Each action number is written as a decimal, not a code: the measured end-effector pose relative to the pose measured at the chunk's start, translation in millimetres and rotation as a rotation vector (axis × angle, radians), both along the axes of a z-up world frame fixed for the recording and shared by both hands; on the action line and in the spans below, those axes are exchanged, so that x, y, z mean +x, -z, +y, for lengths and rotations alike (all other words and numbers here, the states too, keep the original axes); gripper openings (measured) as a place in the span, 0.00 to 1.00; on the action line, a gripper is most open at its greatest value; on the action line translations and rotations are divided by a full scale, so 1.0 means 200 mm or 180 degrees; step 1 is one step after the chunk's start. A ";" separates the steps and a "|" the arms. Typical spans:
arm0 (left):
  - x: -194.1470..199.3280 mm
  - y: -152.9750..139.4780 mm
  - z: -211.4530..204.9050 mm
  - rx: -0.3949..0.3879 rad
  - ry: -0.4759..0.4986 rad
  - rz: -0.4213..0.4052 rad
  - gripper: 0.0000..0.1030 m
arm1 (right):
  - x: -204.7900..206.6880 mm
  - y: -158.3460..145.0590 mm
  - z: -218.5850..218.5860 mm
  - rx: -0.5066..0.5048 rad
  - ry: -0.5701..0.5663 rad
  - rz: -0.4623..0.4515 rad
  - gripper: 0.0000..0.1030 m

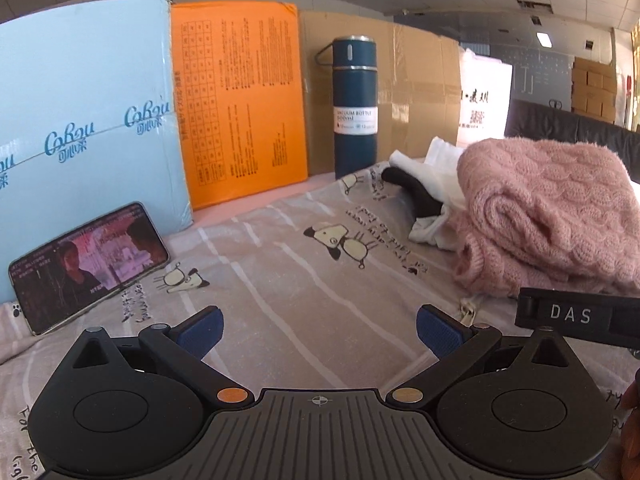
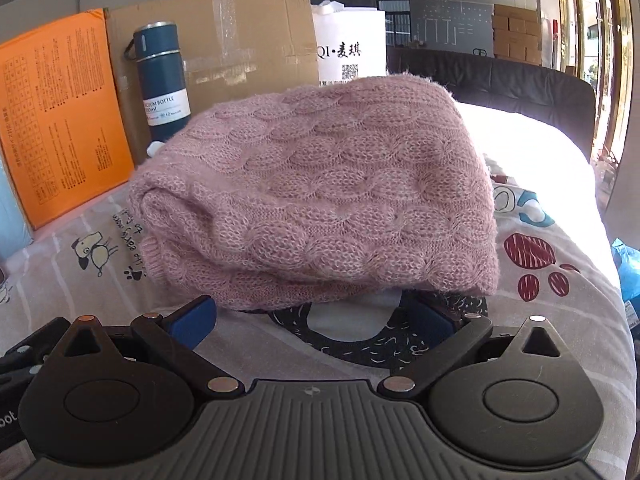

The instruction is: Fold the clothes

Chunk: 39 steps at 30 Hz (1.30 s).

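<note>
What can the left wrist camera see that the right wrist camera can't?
Only the left wrist view shows the phone playing a video, the light blue box, and the white and black clothes behind the sweater. Only the right wrist view shows the red paw print on the sheet and the window. Both show the folded pink sweater, the blue bottle and the orange box.

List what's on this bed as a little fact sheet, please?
surface: bed sheet with cartoon dog prints
main garment: pink knit sweater, folded
other clothes: white and black garments behind the sweater
bottle: dark blue flask, upright by a cardboard box
phone: phone leaning on a light blue package, screen on
left gripper: open, holding nothing
right gripper: open, just short of the sweater
</note>
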<state>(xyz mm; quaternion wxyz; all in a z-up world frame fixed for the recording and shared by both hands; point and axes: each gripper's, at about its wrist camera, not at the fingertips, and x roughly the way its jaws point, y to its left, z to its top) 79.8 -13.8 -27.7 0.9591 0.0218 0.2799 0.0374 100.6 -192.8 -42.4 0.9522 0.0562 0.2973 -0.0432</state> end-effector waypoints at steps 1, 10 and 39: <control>0.02 0.02 0.00 0.0014 -0.0004 0.0115 1.00 | 0.02 0.01 0.00 -0.0007 0.0024 0.0070 1.00; 0.05 0.04 0.04 -0.0181 -0.0069 0.0323 1.00 | 0.03 0.03 0.03 -0.0181 0.0038 0.0180 1.00; 0.05 0.04 0.04 -0.0188 -0.0073 0.0337 1.00 | 0.02 0.02 0.02 -0.0199 0.0015 0.0190 1.00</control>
